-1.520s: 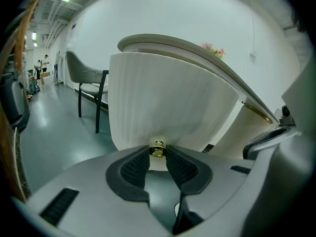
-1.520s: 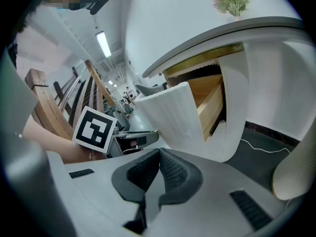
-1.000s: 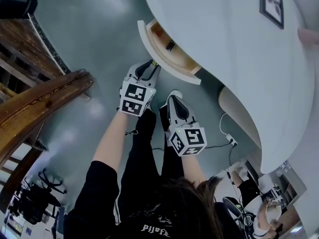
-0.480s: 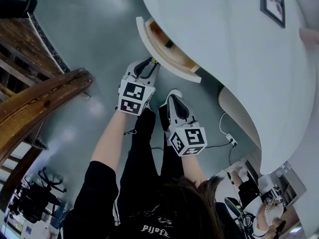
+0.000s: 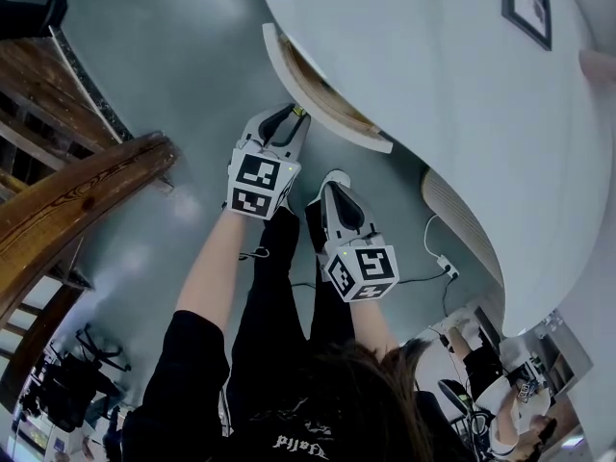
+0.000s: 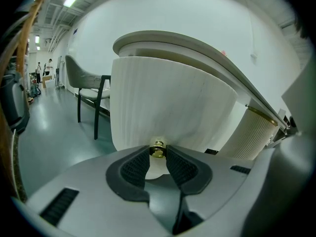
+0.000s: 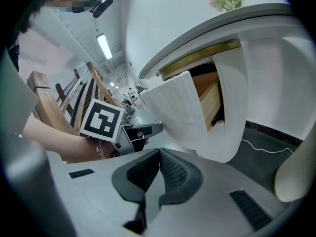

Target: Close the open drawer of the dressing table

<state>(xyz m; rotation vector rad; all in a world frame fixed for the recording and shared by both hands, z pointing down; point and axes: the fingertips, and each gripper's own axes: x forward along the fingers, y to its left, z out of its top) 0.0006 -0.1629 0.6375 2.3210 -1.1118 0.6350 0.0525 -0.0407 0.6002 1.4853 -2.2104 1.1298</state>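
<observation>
The drawer (image 5: 332, 121) stands partly out from under the near edge of the dressing table's (image 5: 539, 258) tabletop (image 5: 433, 65). Its curved, fluted white front runs lengthwise along that edge. From the right gripper view a wedge of its wooden inside (image 7: 211, 98) shows between the front and the carcass, so by my reading the closing is under way but not finished. The left gripper (image 5: 293, 115) is the nearer one and is already on the job. In its own view its fingers (image 6: 137, 163) are clamped on the small brass knob (image 6: 158, 150) at the lower middle of the drawer front (image 6: 168, 102), with the knob sitting right at the fingertips and the panel directly ahead of them. The move therefore turns on one line: the drawer lies straight in front of the left fingers, and its travel runs across its long axis, away from the person and in under the tabletop. A push should follow the gripper's own pointing direction rather than slide sideways along the front. The right gripper (image 5: 333, 185) hangs lower and closer to the person, apart from the drawer. Its fingers (image 7: 173, 169) are pressed together on nothing, and the drawer's end lies ahead of it and to its right.
</observation>
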